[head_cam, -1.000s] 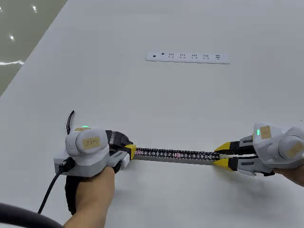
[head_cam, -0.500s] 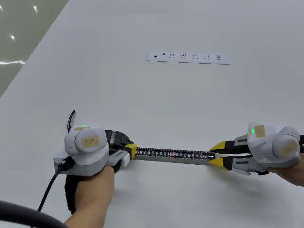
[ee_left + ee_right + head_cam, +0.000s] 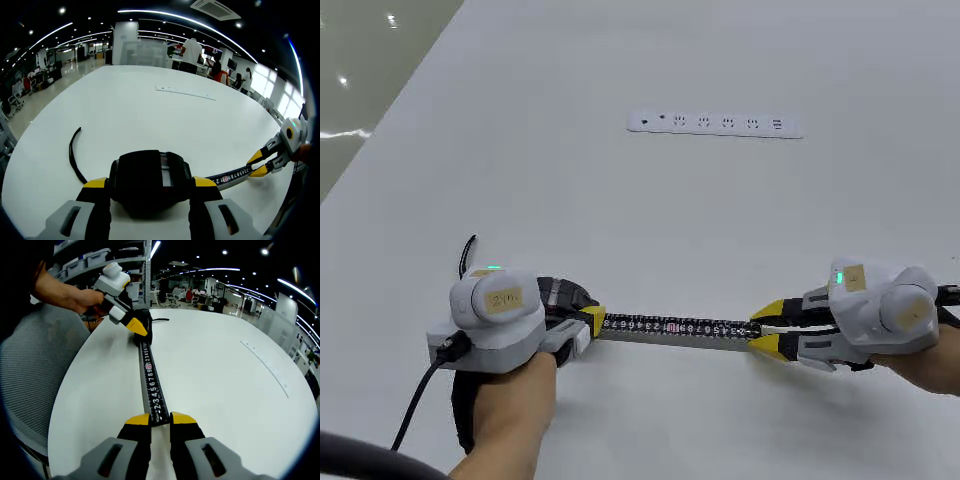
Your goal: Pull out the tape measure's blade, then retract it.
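The black tape measure case (image 3: 150, 180) sits on the white table, and my left gripper (image 3: 590, 322) is shut on it, its yellow-tipped jaws (image 3: 97, 183) on either side. From the case the dark numbered blade (image 3: 675, 327) runs right, just above the table, to my right gripper (image 3: 767, 326), which is shut on the blade's end. The right gripper view has the blade (image 3: 151, 390) stretching away from my right gripper (image 3: 160, 418) to the case (image 3: 144, 322) held by the left gripper (image 3: 135, 325). The case's black wrist strap (image 3: 73, 155) lies on the table to its left.
A white power strip (image 3: 715, 122) lies far across the table (image 3: 650, 220). The table's left edge (image 3: 390, 120) drops to a glossy floor. A black cable (image 3: 420, 405) trails from the left gripper. People stand far behind the table (image 3: 192, 50).
My right gripper has moved left toward the case with the blade's end, so less blade shows between the grippers. The left gripper and case have stayed nearly still.
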